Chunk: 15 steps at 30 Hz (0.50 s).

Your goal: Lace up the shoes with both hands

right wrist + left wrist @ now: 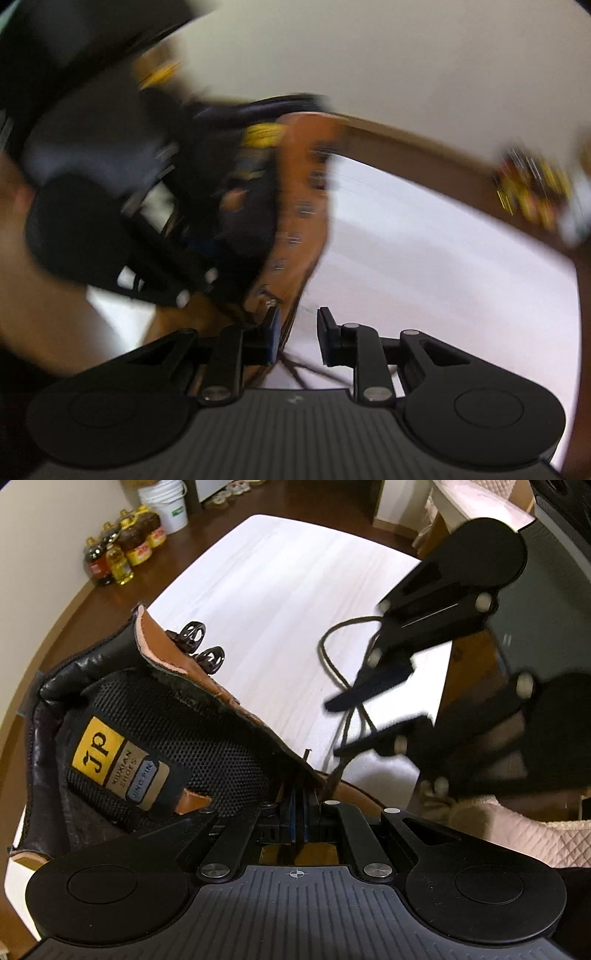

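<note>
Left wrist view: the tan leather boot with black mesh lining (207, 738) lies on the white counter (280, 590). The left gripper (298, 823) has its jaws clenched at the boot's eyelet edge; what they pinch is hidden. The right gripper (332, 727) has jaws apart around the dark brown lace (328, 657), not pressing it. Its own view is blurred, so closing now may miss the thin lace or nip leather instead.

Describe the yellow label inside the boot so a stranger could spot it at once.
Start at the white table, where a tan leather boot lies with its mouth open toward the left wrist camera. Look into the black mesh lining under the raised tan edge. The yellow label sits there, a square with black letters "jp", the only bright yellow patch, beside smaller tan and blue tags.
</note>
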Tool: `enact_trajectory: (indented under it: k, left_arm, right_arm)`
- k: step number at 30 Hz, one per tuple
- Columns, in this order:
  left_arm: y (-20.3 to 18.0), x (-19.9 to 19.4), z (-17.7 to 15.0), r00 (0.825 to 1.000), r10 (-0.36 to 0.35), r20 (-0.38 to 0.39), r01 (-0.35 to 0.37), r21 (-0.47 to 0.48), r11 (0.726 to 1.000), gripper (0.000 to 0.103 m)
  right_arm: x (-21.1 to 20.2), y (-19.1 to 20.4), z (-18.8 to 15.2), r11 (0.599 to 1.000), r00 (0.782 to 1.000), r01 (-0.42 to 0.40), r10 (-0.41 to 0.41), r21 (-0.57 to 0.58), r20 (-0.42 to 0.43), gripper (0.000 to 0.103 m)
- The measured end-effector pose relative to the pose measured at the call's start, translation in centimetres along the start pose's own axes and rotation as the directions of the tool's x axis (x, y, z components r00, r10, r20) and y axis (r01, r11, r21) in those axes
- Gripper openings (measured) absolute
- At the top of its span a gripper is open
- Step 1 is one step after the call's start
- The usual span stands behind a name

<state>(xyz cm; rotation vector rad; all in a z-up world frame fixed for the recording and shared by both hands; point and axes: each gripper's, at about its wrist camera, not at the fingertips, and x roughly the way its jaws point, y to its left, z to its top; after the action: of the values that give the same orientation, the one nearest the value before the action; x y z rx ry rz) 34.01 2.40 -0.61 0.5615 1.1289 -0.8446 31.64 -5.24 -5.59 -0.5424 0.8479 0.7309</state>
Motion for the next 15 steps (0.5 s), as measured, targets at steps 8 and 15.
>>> enact_trajectory:
  k: [8, 15]
  left_arm:
    - [-0.2, 0.0, -0.1, 1.0, -0.003, 0.014, 0.003, -0.025, 1.0, 0.005]
    - [-0.6, -2.0, -1.7, 0.999, -0.025, 0.034, 0.027, -0.054, 0.998, 0.011]
  right_arm:
    - [1.7, 1.5, 1.0, 0.945, 1.0, -0.011, 0.004, -0.326, -0.02, 0.012]
    - [1.2, 1.1, 0.6, 0.946, 0.998, -0.052, 0.038, -0.32, -0.05, 0.003]
